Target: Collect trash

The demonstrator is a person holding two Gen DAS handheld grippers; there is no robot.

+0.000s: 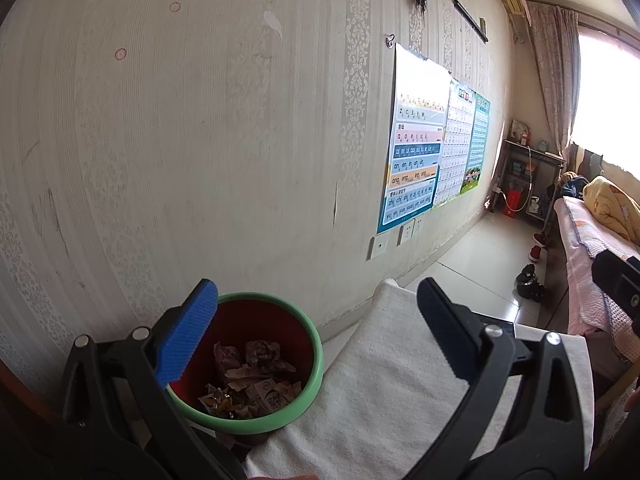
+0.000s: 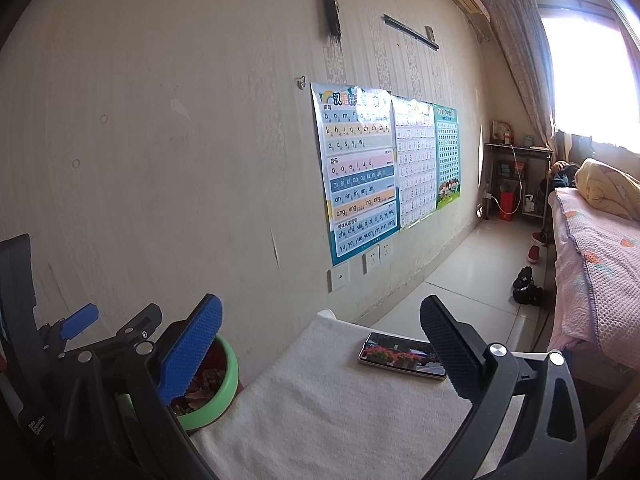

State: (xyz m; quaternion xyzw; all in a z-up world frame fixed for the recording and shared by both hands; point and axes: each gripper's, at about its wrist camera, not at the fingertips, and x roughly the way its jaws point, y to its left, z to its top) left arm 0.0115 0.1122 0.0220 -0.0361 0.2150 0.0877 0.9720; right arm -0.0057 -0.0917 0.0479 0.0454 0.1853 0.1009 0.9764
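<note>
While both of your grippers hang empty above the scene, the red plastic bin with the mint-green rim [image 1: 256, 360] sits on the floor against the wallpapered wall, touching the left edge of the white towel-covered worktop [image 1: 384, 380]. Crumpled paper and snack wrappers [image 1: 252, 376] lie in the bottom of it. Left gripper [image 1: 316, 332]: fingers spread wide, nothing held; the bin mouth lies just below and left of its centre line, partly behind the blue left finger. Right gripper [image 2: 320, 352]: also wide open and empty, set further right over the worktop, with the bin at its lower left. Your left hand is the nearer to the bin. No loose trash shows on the worktop; only a smartphone with a lit screen [image 2: 402, 356] lies there, near the right gripper. Judgement: collecting looks largely done.
</note>
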